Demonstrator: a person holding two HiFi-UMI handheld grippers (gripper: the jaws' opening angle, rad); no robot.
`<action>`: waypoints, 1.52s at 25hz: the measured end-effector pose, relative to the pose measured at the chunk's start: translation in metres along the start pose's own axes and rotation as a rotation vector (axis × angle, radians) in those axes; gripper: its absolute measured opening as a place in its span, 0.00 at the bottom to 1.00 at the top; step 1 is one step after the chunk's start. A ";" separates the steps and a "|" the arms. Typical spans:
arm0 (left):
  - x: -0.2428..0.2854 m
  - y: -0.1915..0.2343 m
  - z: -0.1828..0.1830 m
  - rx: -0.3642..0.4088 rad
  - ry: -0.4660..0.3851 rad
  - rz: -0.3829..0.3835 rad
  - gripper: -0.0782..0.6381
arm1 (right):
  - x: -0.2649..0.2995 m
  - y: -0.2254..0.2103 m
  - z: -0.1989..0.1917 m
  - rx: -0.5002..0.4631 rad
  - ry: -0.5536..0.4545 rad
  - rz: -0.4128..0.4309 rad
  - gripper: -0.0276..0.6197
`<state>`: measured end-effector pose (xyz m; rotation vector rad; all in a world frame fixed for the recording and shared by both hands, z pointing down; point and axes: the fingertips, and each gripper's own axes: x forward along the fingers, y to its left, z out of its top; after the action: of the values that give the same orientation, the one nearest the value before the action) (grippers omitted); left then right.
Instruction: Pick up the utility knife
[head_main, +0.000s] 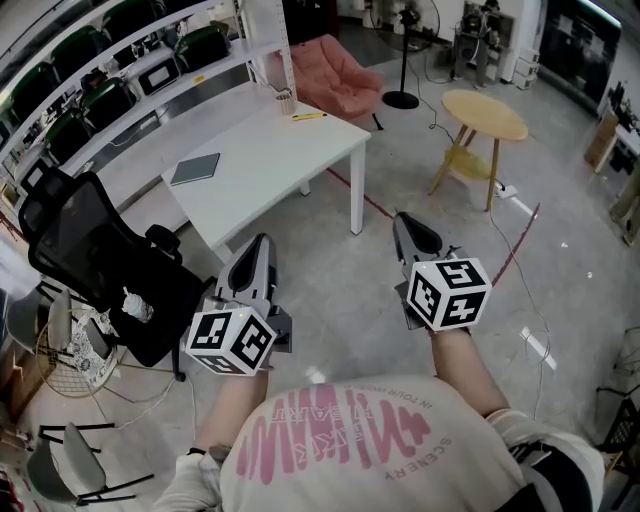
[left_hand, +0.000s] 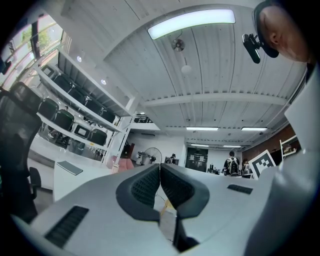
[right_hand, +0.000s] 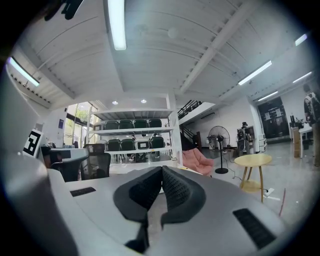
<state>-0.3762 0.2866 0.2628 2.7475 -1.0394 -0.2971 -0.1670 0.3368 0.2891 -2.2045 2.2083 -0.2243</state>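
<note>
Utility knife (head_main: 308, 116), small and yellow, lies near the far right edge of the white table (head_main: 300, 165), well apart from the left gripper (head_main: 262, 242) and right gripper (head_main: 405, 220), both with jaws pressed together and empty above open floor (head_main: 340, 290) between a black office chair (head_main: 90, 250) and a round wooden table (head_main: 485, 115).

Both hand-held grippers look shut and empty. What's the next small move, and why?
Probably step toward the white table: the small yellow item, likely the knife, lies near its far end, well beyond the left hand-held gripper and right hand-held gripper, both shut and empty.
</note>
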 end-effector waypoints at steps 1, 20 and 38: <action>0.006 0.001 -0.001 0.005 0.002 0.007 0.14 | 0.004 -0.004 0.000 0.008 -0.001 0.006 0.06; 0.116 0.004 -0.059 -0.057 0.039 0.061 0.14 | 0.082 -0.102 -0.029 0.162 0.068 0.107 0.06; 0.324 0.086 -0.058 -0.074 0.004 -0.013 0.14 | 0.264 -0.198 -0.002 0.125 0.069 0.052 0.06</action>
<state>-0.1779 0.0132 0.3006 2.6889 -0.9893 -0.3251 0.0278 0.0749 0.3368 -2.1029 2.2161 -0.4314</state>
